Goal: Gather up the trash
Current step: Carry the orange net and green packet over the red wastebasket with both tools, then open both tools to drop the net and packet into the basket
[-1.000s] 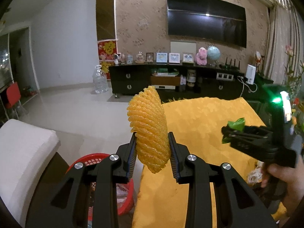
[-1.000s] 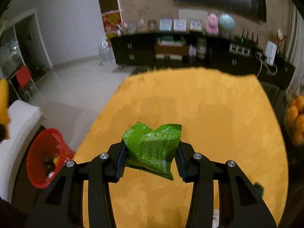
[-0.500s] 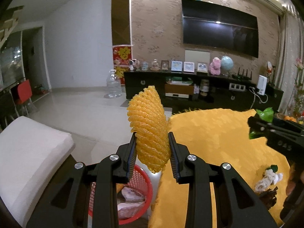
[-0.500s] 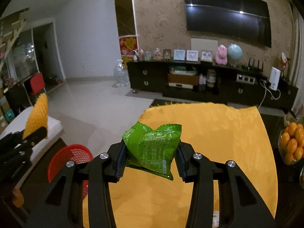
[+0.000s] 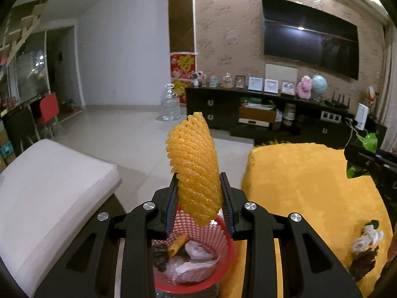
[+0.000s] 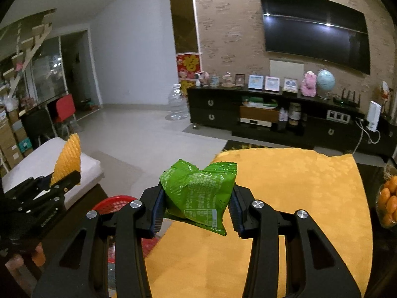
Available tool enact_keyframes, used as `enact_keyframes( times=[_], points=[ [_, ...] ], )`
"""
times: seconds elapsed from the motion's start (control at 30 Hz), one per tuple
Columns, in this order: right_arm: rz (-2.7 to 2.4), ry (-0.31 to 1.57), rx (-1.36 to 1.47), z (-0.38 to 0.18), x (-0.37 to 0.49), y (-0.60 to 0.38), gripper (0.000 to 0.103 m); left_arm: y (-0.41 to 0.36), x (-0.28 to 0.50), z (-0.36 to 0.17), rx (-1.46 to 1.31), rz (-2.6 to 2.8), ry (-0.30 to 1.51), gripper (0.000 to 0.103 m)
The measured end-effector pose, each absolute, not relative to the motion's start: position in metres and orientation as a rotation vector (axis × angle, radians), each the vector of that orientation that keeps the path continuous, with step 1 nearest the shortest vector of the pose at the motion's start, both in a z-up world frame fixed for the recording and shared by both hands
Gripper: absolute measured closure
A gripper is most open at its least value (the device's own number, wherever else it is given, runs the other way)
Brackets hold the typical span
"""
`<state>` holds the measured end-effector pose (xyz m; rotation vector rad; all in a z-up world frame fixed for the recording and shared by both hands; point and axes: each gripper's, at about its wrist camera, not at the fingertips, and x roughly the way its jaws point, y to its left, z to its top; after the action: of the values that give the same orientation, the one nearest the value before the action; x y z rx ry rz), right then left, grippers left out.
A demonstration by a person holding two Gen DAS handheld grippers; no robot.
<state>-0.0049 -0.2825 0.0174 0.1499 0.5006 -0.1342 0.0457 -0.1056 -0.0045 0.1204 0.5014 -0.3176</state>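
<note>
The left gripper (image 5: pixel 199 204) is clamped on an orange foam fruit net (image 5: pixel 194 166), held upright above the red mesh basket (image 5: pixel 223 245) that sits beside the yellow-covered table (image 5: pixel 305 181). The right gripper (image 6: pixel 196 211) pinches a crumpled green snack wrapper (image 6: pixel 198 196) over that cloth. Both pieces look feather-light and soft – the net springy and likely to cling to the ribbed pads, the foil wrapper slick, best squeezed across its bunched middle. Only the left wrist view looks down into the basket, showing wrappers and scraps already inside, plus more litter (image 5: pixel 364 248) on the cloth; the right wrist view catches just the basket's rim, yet shows a bowl of oranges (image 6: pixel 388 203) at the table's far edge
</note>
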Motion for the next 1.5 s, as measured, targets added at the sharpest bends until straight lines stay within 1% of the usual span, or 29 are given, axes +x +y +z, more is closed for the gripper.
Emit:
enact_keyframes(
  times=[0.4, 0.8, 1.2, 1.5],
  points=[
    [-0.021, 0.55, 0.128, 0.003, 0.029, -0.239, 0.061, -0.069, 0.071, -0.017, 0.113, -0.243, 0.548, 0.074],
    [0.092, 0.636, 0.125, -0.026, 0.06, -0.2, 0.061, -0.033, 0.097, -0.049, 0.081, -0.176, 0.66, 0.074],
    [0.141, 0.748, 0.122, -0.074, 0.086, -0.181, 0.06, -0.031, 0.11, -0.078, 0.091, -0.152, 0.744, 0.074],
    [0.165, 0.808, 0.135, -0.099, 0.1, -0.177, 0.06, -0.023, 0.125, -0.107, 0.016, -0.179, 0.864, 0.074]
  ],
)
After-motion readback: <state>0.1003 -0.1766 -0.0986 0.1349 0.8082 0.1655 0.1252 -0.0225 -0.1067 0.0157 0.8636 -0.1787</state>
